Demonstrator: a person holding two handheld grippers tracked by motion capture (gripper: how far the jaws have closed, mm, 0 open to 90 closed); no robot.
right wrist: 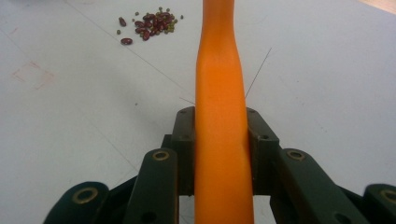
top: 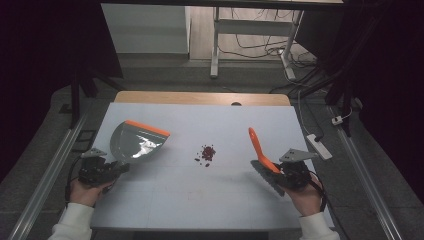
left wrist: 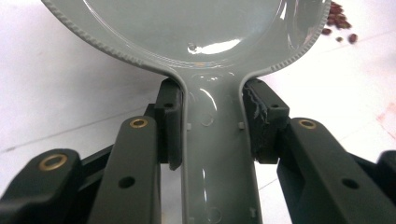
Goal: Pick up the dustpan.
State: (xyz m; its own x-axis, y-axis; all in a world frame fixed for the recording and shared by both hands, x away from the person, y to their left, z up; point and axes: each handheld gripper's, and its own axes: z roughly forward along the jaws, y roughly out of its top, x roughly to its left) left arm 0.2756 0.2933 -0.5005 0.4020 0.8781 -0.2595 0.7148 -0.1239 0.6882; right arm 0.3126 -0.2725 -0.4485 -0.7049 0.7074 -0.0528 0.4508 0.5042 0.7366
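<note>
Left tool [top: 117, 167] clamps the grey dustpan [top: 136, 141] by its handle (pan flat on the worktop [top: 210, 195]). Right tool [top: 284, 172] clamps the orange brush [top: 260, 150]. Beans [top: 207, 153] lie between them.

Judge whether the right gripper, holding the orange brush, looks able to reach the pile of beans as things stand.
Probably yes. The right gripper is shut on the orange brush, and bare white table lies between it and the beans. The dustpan sits on the beans' far side, out of the way.
</note>
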